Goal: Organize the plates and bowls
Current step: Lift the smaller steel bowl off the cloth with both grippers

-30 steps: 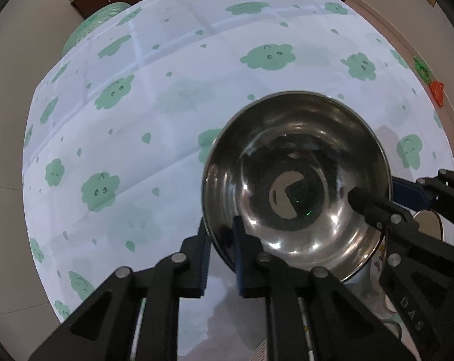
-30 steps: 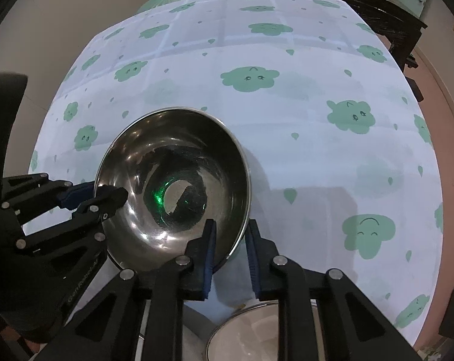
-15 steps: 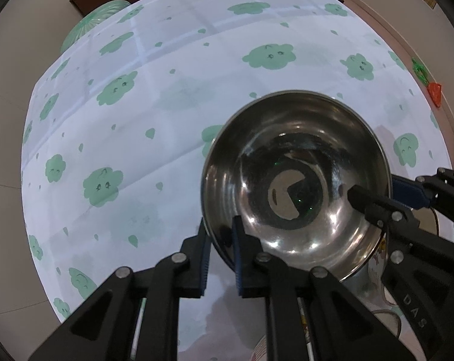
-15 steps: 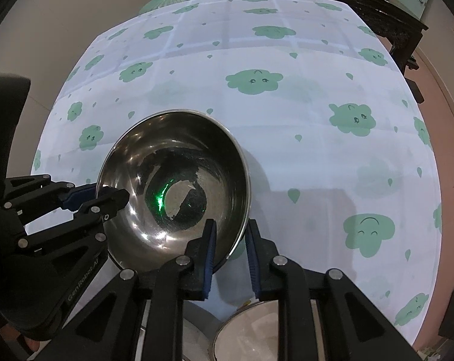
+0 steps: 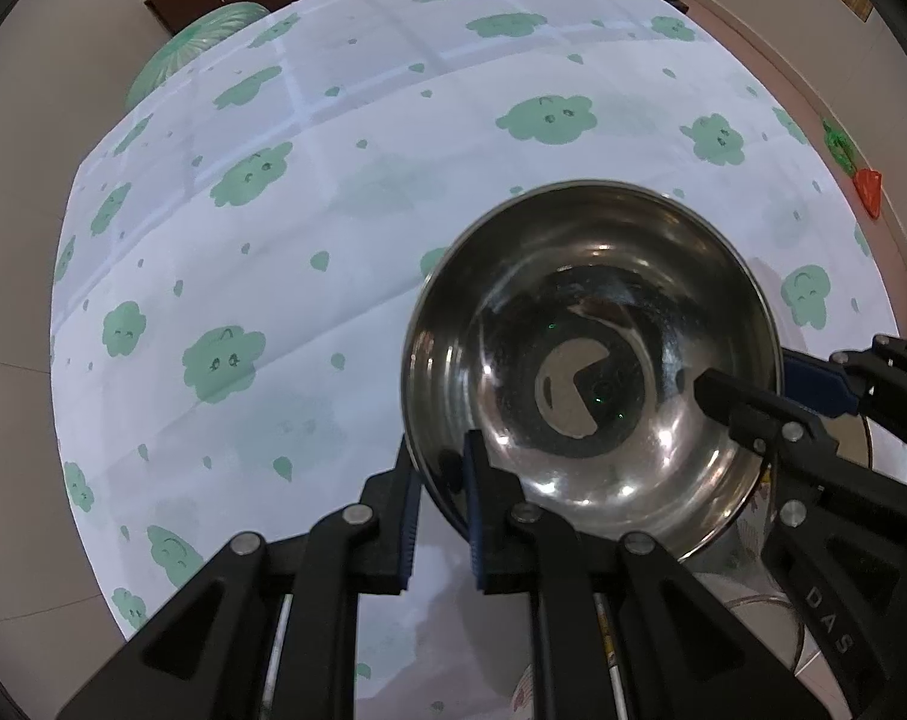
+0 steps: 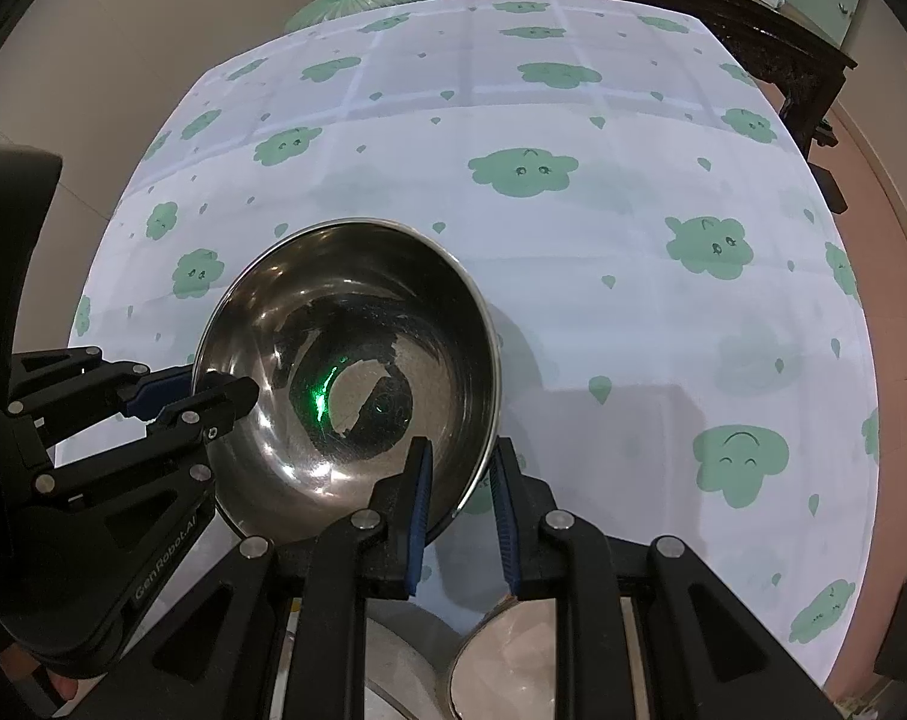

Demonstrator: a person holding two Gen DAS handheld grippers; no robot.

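A shiny steel bowl (image 5: 591, 372) hangs above the counter (image 5: 333, 228), gripped on two sides of its rim at once. The left gripper (image 5: 441, 483) has its jaws clenched on the near-left rim, one blue-padded finger outside the wall and the other inside the bowl; in the right wrist view this same gripper (image 6: 198, 387) comes in from the left and pinches the rim there. The right gripper (image 6: 459, 486) has its jaws closed on the near-right rim, the inner finger against the bowl's inside wall and the outer finger just outside the lip; from the left wrist view it (image 5: 771, 384) reaches in from the right, its black tip inside the bowl and its blue pad outside. The bowl (image 6: 345, 384) sits ahead of both sets of jaws, tilted slightly so its open mouth faces the cameras, and its polished base mirrors the grippers and a green glint. The counter wears a white cloth printed with green smiling clouds (image 6: 522, 171). Below and behind the right jaws, close to the camera, lies the pale rim of another round dish (image 6: 513, 660), partly hidden by the gripper's linkage.
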